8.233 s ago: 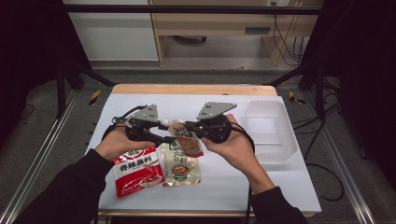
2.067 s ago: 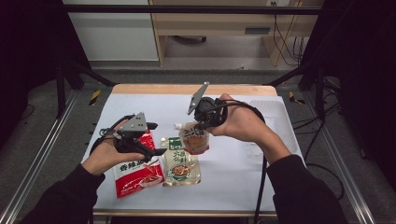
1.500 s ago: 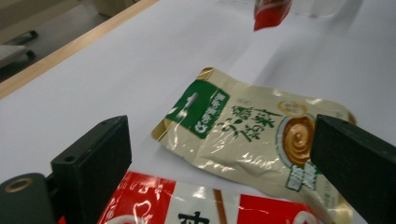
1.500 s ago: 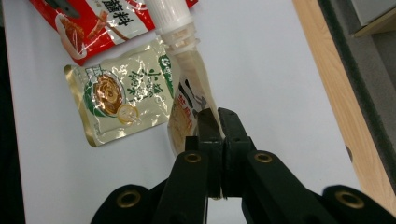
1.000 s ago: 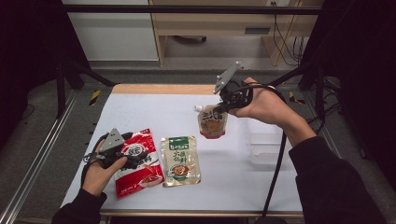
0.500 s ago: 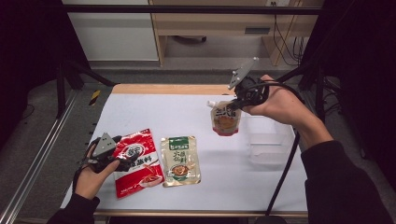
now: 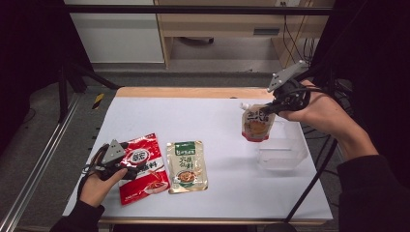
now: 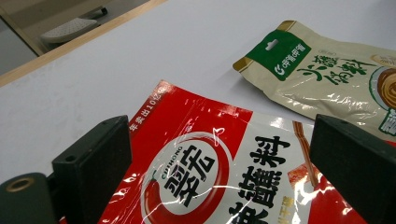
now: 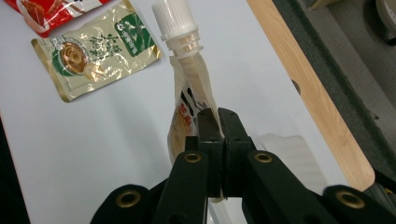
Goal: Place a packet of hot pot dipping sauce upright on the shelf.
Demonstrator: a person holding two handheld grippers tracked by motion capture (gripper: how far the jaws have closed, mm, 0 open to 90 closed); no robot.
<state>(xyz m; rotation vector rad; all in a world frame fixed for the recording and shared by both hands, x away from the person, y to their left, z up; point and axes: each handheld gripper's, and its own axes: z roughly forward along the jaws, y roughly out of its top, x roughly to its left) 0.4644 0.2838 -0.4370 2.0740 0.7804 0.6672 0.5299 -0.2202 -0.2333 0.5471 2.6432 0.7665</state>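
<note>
My right gripper (image 7: 270, 107) (image 9: 218, 122) is shut on the top edge of a spouted sauce pouch (image 7: 256, 124) (image 9: 189, 100), which hangs in the air above the table's right side, just left of a clear plastic bin (image 7: 285, 150). Its white cap (image 9: 169, 15) points away from me. My left gripper (image 7: 126, 163) (image 8: 224, 168) stands open at the front left, its jaws either side of a red seasoning packet (image 7: 143, 167) (image 8: 224, 177) that lies flat. A beige packet with a green label (image 7: 186, 165) (image 8: 327, 79) lies right of the red one.
The white table (image 7: 203, 121) has a wooden far edge (image 7: 188, 92). Black frame posts stand at both sides, and a cable trails down from the right hand past the table's right edge.
The right gripper has carried the spouted pouch rightward, from the table's middle toward the clear bin. The left gripper has stayed by the red packet.
</note>
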